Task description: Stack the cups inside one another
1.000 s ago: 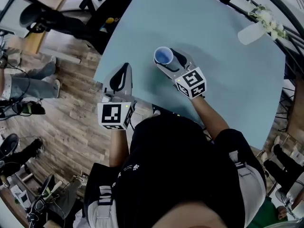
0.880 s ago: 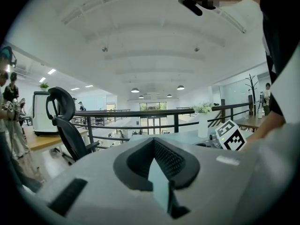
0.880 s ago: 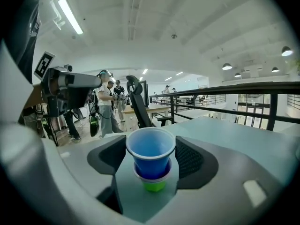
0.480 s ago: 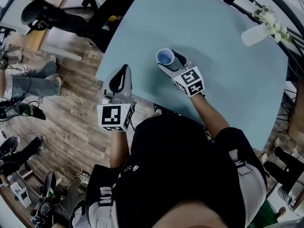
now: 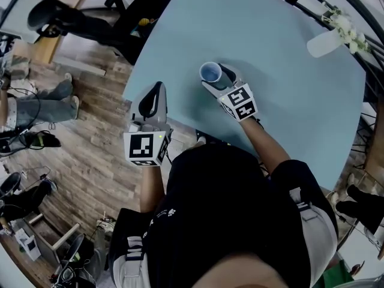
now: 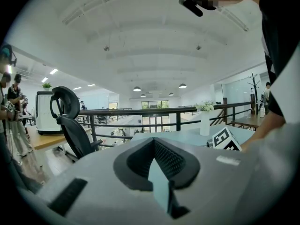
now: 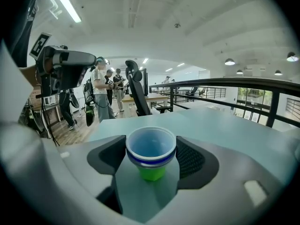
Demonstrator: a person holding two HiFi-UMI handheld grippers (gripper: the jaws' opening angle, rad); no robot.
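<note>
A nested stack of cups [image 7: 151, 150], pale blue innermost, dark blue around it and green at the bottom, stands upright between the pads of my right gripper [image 7: 151, 157]. Both pads touch its sides, so the gripper is shut on it. In the head view the stack [image 5: 209, 72] shows its open mouth over the pale blue table [image 5: 288, 71], with the right gripper [image 5: 215, 78] around it. Whether the green base rests on the table I cannot tell. My left gripper [image 5: 158, 87] hangs over the table's near left edge, shut and holding nothing, its tips [image 6: 153, 142] meeting.
A white vase with flowers [image 5: 327, 39] stands at the table's far right edge, by a black railing. A black office chair [image 5: 72, 23] and people [image 5: 36, 98] are on the wooden floor to the left.
My right gripper has sunk a little toward the table with the cup stack in it. The left gripper has stayed where it was.
</note>
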